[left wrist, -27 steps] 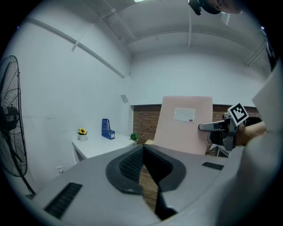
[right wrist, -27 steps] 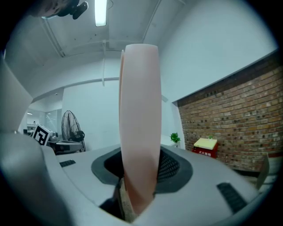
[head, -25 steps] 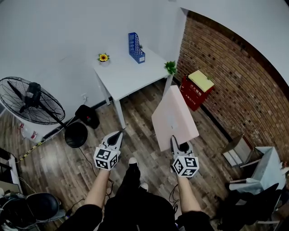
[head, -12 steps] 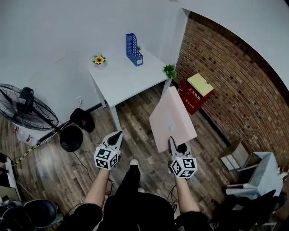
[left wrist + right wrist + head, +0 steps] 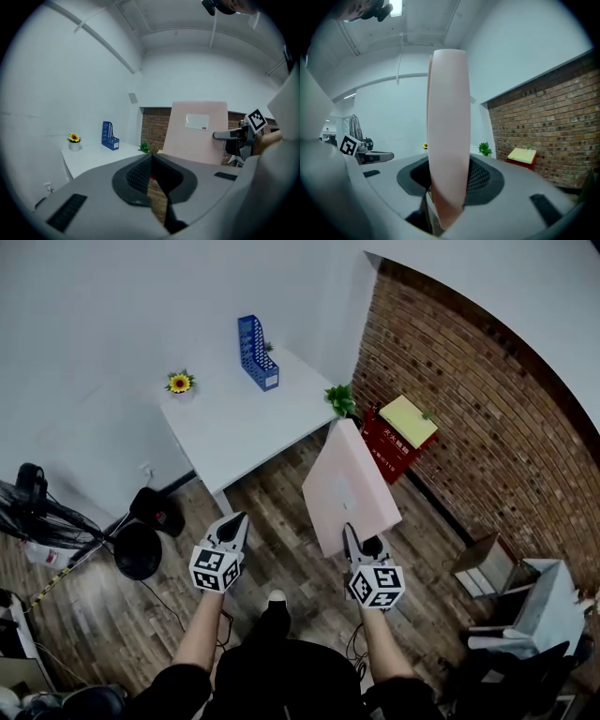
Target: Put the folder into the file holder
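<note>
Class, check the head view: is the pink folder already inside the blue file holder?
No: the right gripper holds the pink folder over the floor, apart from the blue file holder.

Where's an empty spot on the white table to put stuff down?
The table is bare across its middle and near edge, between the sunflower and the plant. The back edge is busier: the blue file holder stands there.
</note>
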